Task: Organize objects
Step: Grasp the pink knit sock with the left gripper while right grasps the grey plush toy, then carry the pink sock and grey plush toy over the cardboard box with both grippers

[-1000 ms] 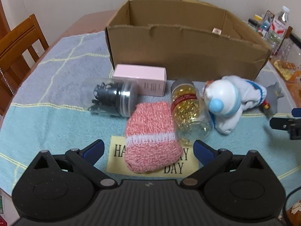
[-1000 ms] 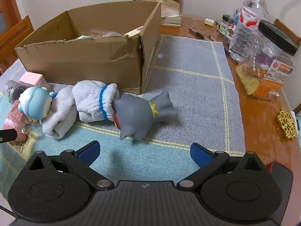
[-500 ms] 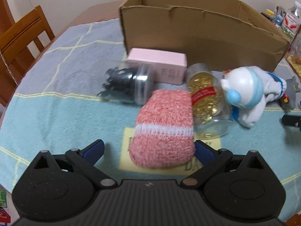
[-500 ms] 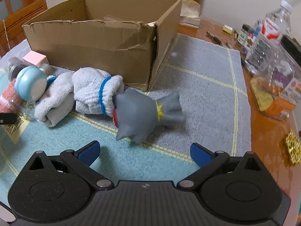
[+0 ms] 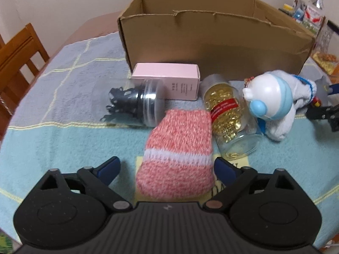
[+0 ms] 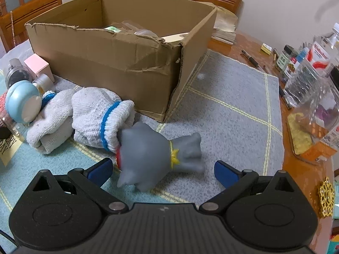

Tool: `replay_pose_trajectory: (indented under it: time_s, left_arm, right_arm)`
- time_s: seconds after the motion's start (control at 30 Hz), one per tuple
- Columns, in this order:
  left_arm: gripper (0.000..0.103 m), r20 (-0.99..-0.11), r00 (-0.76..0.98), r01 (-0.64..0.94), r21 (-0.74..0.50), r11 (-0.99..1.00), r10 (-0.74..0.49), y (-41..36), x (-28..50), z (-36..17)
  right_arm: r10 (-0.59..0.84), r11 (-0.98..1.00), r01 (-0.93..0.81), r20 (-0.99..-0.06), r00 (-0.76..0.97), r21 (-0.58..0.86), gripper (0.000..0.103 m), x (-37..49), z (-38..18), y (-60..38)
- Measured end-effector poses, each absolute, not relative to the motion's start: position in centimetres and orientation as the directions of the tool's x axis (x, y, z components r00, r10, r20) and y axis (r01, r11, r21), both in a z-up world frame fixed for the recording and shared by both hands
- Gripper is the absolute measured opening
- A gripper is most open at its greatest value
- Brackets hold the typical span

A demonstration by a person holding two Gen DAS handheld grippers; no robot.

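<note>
My left gripper (image 5: 167, 166) is open around the near end of a pink knitted sock (image 5: 180, 150) lying on the blue cloth. Behind it lie a clear jar of black clips (image 5: 131, 103), a pink box (image 5: 167, 80), a bottle of yellow capsules (image 5: 228, 114) and a white-and-blue toy (image 5: 269, 95). My right gripper (image 6: 163, 169) is open around a grey rubber toy (image 6: 154, 156), which lies beside white socks with blue bands (image 6: 99, 114). The open cardboard box (image 6: 118, 59) stands behind them.
Bottles and a large plastic jar (image 6: 313, 97) crowd the table's right edge, with a gold ornament (image 6: 327, 196) near it. Wooden chairs (image 5: 17, 53) stand at the left and behind the box. The right gripper's tip (image 5: 324, 114) shows in the left wrist view.
Both grippers have moved forward and lower. The pink sock now lies between the left fingers and the grey toy between the right fingers.
</note>
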State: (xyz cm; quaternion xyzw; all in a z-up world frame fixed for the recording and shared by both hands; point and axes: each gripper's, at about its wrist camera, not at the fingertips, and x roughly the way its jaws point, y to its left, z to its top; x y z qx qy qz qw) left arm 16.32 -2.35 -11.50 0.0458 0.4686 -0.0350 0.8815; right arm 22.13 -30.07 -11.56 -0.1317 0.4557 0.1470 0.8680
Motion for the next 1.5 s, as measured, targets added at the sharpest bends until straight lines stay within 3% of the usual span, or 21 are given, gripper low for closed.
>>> replay_pose_trajectory:
  time_s: [0.07, 0.2, 0.33, 0.53, 0.93, 1.5]
  left_arm:
    - [0.080, -0.827, 0.560, 0.103, 0.007, 0.995, -0.052, -2.0, 16.6, -11.4]
    - [0.076, -0.816, 0.574, 0.114, -0.005, 0.993, -0.070, -1.8, 16.4, -11.3]
    - [0.064, -0.814, 0.575, 0.132, -0.011, 0.991, -0.086, -2.1, 16.4, -10.9]
    - [0.064, -0.811, 0.578, 0.126, -0.023, 0.992, -0.092, -2.4, 16.0, -10.7]
    - [0.061, -0.812, 0.574, 0.108, -0.056, 0.993, -0.108, -1.6, 16.9, -10.8]
    - [0.060, -0.842, 0.524, 0.170, -0.048, 0.984, -0.132, -0.7, 15.9, -7.2]
  right_arm:
    - [0.137, 0.920, -0.380, -0.830, 0.541, -0.096, 0.103, 22.2, -11.5, -30.1]
    - [0.142, 0.917, -0.388, -0.831, 0.538, -0.094, 0.103, 22.4, -11.7, -30.1]
    - [0.149, 0.915, -0.393, -0.831, 0.536, -0.090, 0.103, 22.8, -11.8, -30.1]
    - [0.157, 0.913, -0.400, -0.829, 0.537, -0.086, 0.101, 23.0, -11.7, -30.1]
    - [0.179, 0.913, -0.405, -0.845, 0.504, -0.049, 0.079, 23.0, -11.3, -29.8]
    - [0.134, 0.928, -0.368, -0.871, 0.473, -0.057, 0.078, 22.0, -8.6, -30.2]
